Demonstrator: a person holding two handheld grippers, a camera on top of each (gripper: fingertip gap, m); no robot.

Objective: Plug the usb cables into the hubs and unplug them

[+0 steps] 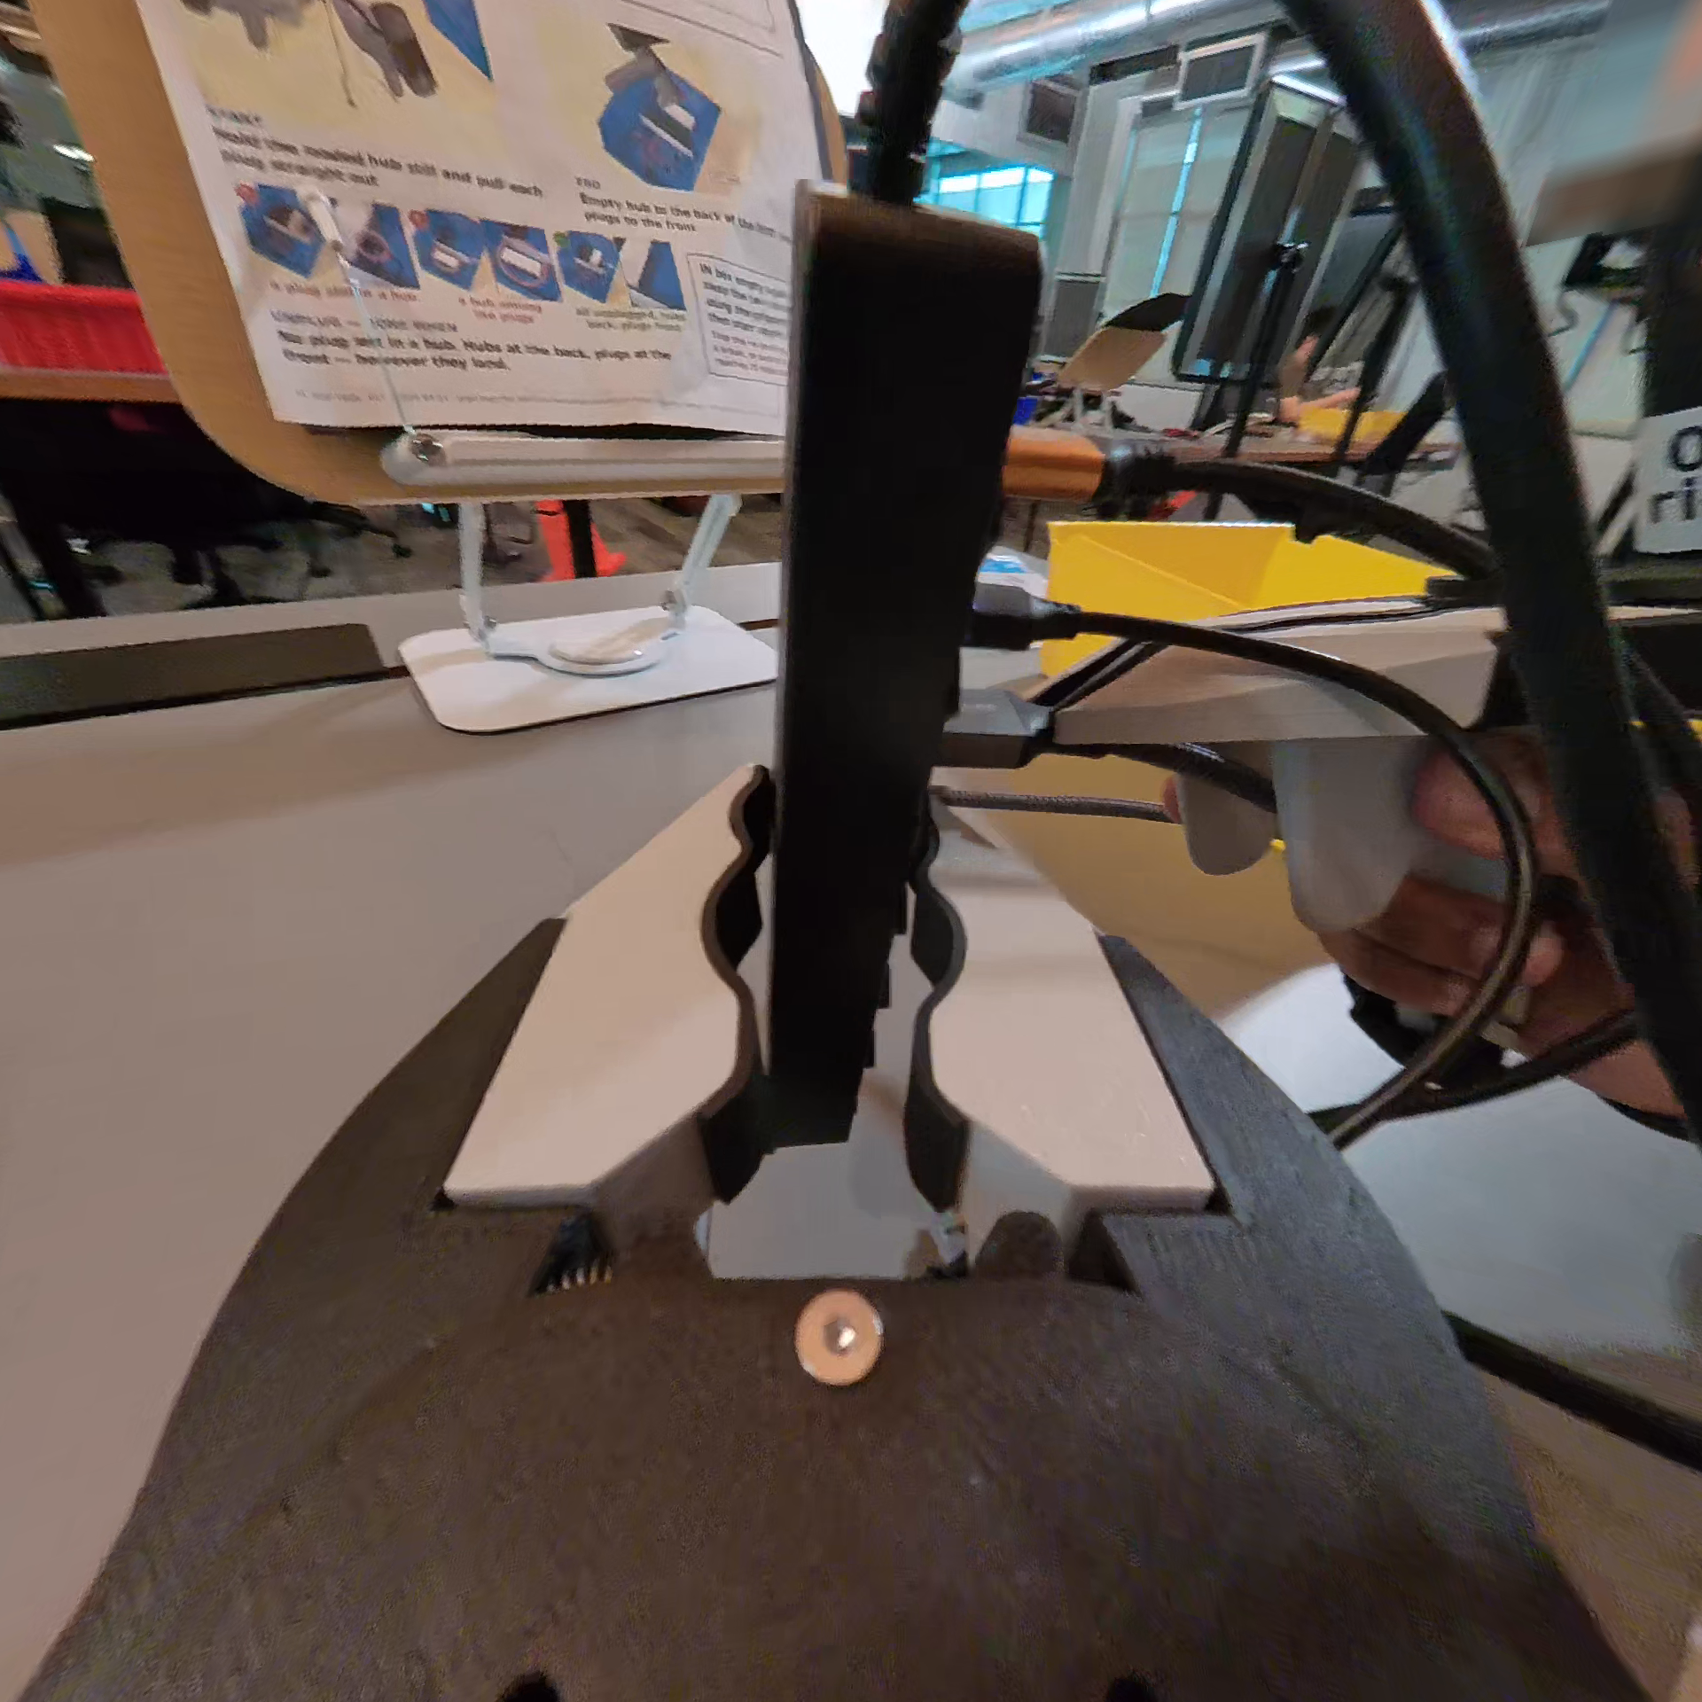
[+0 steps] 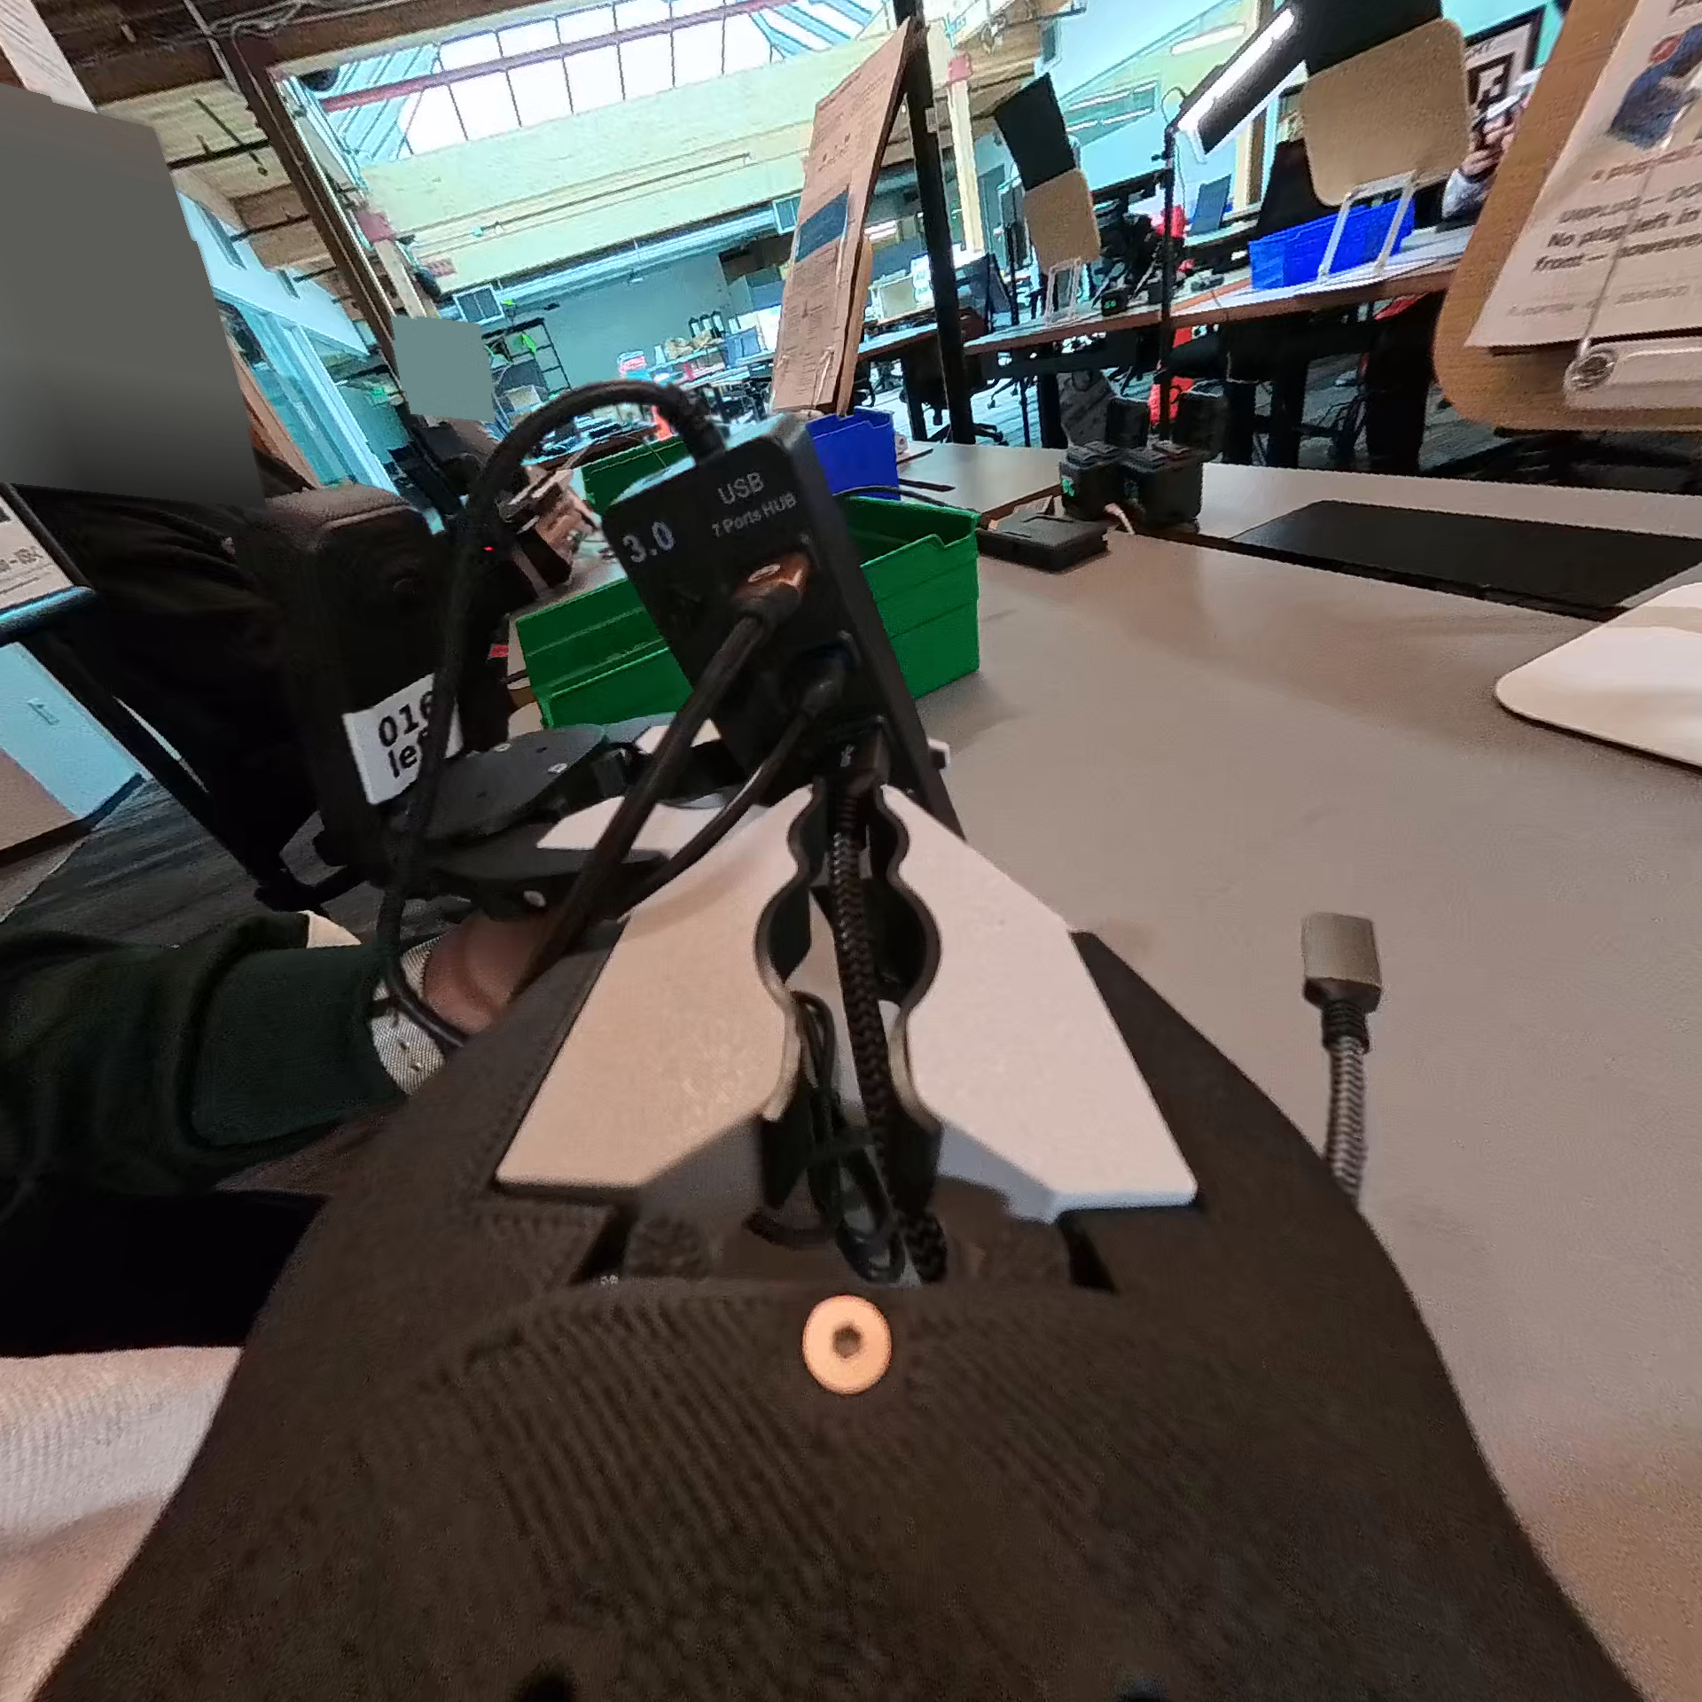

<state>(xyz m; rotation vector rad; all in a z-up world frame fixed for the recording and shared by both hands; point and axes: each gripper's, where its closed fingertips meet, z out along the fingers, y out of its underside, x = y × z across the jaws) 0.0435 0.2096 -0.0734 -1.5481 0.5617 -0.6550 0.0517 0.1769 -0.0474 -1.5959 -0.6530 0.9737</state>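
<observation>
My left gripper point(image 1: 843, 810) is shut on a black USB hub point(image 1: 884, 553) and holds it upright on its edge above the grey table point(image 1: 276, 875). A copper plug point(image 1: 1050, 465) and a black plug point(image 1: 1013, 626) sit in its right side. In the right wrist view the hub point(image 2: 728, 543) faces me with the copper plug point(image 2: 774, 585) and the black plug point(image 2: 824, 681) in it. My right gripper point(image 2: 845, 815) is shut on a braided cable point(image 2: 861, 967) just behind its plug point(image 2: 861, 751), which is at a lower port. A loose silver plug point(image 2: 1340, 958) lies on the table to the right.
A document stand with an instruction sheet point(image 1: 516, 230) and a white base point(image 1: 589, 663) stands behind the hub. A yellow bin point(image 1: 1197, 571) is at the back right. Green bins point(image 2: 921, 589) and a blue bin point(image 2: 852, 451) stand behind the hub. A black mat point(image 2: 1474, 553) lies far right.
</observation>
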